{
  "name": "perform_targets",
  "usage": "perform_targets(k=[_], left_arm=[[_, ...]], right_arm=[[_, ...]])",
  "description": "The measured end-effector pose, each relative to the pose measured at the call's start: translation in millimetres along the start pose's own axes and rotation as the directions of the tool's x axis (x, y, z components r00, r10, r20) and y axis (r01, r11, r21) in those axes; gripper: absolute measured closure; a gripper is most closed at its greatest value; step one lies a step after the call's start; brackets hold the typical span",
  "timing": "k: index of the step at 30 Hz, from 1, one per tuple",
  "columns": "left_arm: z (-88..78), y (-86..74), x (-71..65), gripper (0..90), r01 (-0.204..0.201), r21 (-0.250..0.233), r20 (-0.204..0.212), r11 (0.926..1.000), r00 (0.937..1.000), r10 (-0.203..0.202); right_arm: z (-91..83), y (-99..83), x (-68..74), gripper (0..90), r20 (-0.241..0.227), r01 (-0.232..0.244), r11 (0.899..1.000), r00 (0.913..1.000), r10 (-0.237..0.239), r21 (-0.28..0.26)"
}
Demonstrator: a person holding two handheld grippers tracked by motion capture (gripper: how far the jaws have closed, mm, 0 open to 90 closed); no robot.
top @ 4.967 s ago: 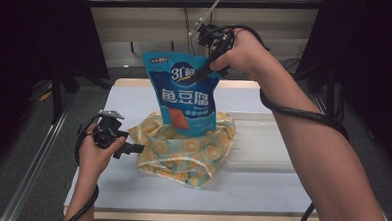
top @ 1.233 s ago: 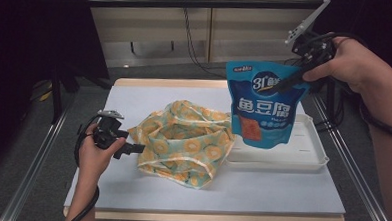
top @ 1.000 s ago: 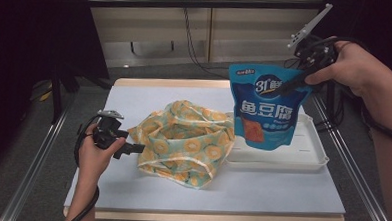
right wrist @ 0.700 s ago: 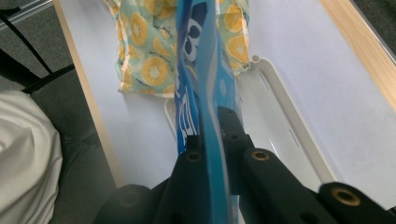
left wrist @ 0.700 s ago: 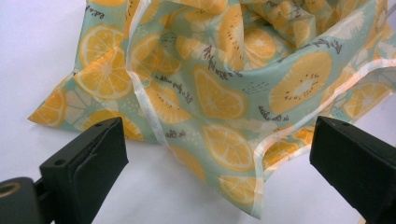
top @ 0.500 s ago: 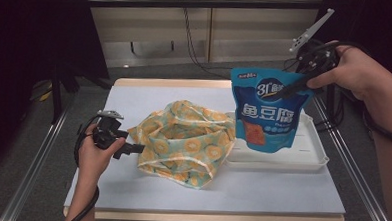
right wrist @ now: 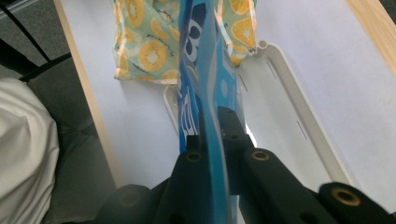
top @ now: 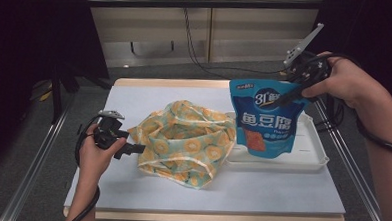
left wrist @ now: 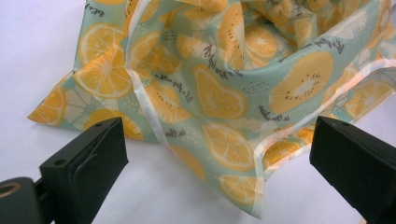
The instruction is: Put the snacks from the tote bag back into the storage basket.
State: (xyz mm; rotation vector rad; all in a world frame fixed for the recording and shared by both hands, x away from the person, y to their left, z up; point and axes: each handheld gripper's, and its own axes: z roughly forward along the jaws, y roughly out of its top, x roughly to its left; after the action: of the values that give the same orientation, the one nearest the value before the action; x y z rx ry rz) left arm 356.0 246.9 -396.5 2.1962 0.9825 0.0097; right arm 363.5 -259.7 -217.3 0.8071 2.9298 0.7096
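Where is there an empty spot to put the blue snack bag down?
The white tray is bare right of the blue bag, which the right gripper holds over the tray's left part. The table is free behind the orange-print cloth bag and along the front edge. The middle is crowded by that cloth bag.

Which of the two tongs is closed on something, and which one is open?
The right tongs are closed on the top edge of the blue pouch, holding it above the white tray. The left tongs stand open, facing the orange-print cloth bag.

High view overhead; gripper views close, share cloth bag (left wrist: 224,93).
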Motion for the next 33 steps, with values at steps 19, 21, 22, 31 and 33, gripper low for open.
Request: perform_targets(k=[19, 21, 22, 31, 33], left_arm=[[-1.3, -1.4, 0.5, 3.9, 0.001, 0.003, -0.009, 1.0, 1.0, -0.001], [-1.1, -1.4, 0.5, 3.9, 0.002, -0.001, -0.01, 1.0, 0.9999, -0.002], [-1.1, -1.4, 0.5, 3.8, 0.002, 0.0, -0.01, 1.0, 0.9999, -0.002], [-1.9, -2.6, 1.4, 3.9, 0.007, -0.001, -0.013, 1.0, 0.9999, -0.007], [-1.8, -2.6, 1.6, 3.9, 0.007, 0.001, -0.015, 1.0, 0.9999, -0.007]], right_arm=[[41.5, 5.9, -5.6, 90.0, -0.049, 0.033, 0.999, 0.9983, -0.033, 0.006], [46.6, 7.3, -5.5, 90.0, -0.059, 0.037, 0.999, 0.9976, -0.037, 0.003], [48.7, 8.3, -6.0, 90.0, -0.06, 0.047, 0.999, 0.9971, -0.047, 0.001], [56.3, 10.5, -9.5, 90.0, -0.058, 0.046, 0.999, 0.9973, -0.047, -0.008], [56.3, 8.4, -10.6, 90.0, -0.069, 0.055, 0.998, 0.9961, -0.056, -0.016]])
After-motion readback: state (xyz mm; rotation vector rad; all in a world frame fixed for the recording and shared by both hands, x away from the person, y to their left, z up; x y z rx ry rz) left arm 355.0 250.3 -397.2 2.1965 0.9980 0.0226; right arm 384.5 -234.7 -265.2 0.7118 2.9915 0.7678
